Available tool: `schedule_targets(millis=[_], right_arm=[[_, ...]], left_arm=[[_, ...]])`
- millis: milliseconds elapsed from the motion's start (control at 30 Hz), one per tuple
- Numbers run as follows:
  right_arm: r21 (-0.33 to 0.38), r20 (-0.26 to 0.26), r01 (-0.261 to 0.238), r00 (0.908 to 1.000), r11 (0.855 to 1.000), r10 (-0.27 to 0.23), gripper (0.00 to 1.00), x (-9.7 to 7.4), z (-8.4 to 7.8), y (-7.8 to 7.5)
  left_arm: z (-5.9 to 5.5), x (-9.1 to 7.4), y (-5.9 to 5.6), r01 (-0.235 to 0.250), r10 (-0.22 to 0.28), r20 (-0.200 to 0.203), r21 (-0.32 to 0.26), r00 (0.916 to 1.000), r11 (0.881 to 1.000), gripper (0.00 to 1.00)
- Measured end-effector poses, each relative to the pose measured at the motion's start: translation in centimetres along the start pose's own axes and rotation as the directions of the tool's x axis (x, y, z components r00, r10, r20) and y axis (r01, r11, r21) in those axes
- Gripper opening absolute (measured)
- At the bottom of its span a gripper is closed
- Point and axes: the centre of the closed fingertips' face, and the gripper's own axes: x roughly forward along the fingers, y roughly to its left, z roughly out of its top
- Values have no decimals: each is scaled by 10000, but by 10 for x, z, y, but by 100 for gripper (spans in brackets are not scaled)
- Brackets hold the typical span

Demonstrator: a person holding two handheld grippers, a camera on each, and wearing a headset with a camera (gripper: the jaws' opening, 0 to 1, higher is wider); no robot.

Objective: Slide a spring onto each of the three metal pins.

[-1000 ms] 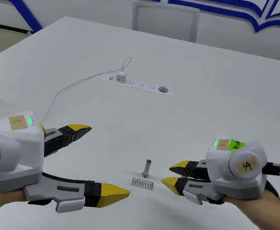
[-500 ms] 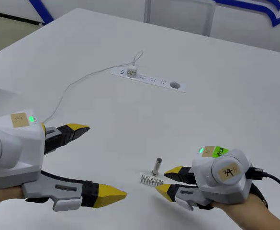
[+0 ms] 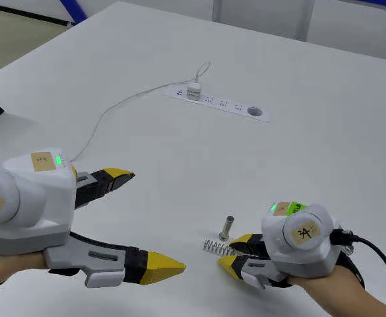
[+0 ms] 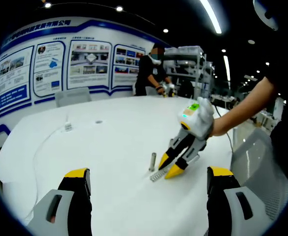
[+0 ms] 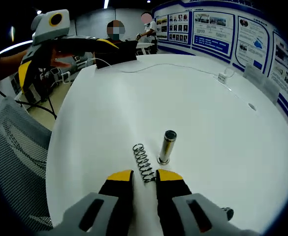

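One short metal pin (image 3: pixel 227 228) stands upright on the white table (image 3: pixel 298 158). A small spring (image 3: pixel 214 247) lies flat just in front of it, a little apart. My right gripper (image 3: pixel 235 251) sits low on the table, open by a narrow gap. In the right gripper view the spring (image 5: pixel 143 160) has its near end between the yellow fingertips (image 5: pixel 121 177), and the pin (image 5: pixel 167 146) stands just right of it. My left gripper (image 3: pixel 143 221) hovers wide open at the left, holding nothing. The left gripper view shows the spring (image 4: pixel 157 174), the pin (image 4: pixel 152 161) and the right gripper (image 4: pixel 169 166) ahead.
A white power strip (image 3: pixel 219 104) with a plug and a thin cable (image 3: pixel 113 109) lies further back on the table. A chair (image 3: pixel 262 13) stands at the far edge. People (image 4: pixel 151 69) stand in the room beyond the table.
The right gripper has slid left toward the spring, and its tips now flank the spring's near end. The left gripper has stayed wide open. The head camera has shifted.
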Motion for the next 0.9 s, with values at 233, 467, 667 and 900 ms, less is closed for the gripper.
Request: schedule_targets(millis=[233,467,667,900], right_arm=[[-248,78,-143,9999,9996,145,12,-1,2,5],[-161,44,-54,10000,9999,55,10,-1,4,6],[-668,364,-81,9993,9977,106,10,-19,18,8],[-1260,844,-29,9963,9920,136,10,-51,35,7]], left_arm=[[1,3,-9,259,-258,-135,114,9996,9996,100],[2,5,-15,523,-513,-300,327,9982,9981,98],[8,6,-24,896,-889,-219,362,9958,9953,92],[18,14,-35,1239,-1235,-100,627,9923,9903,89]])
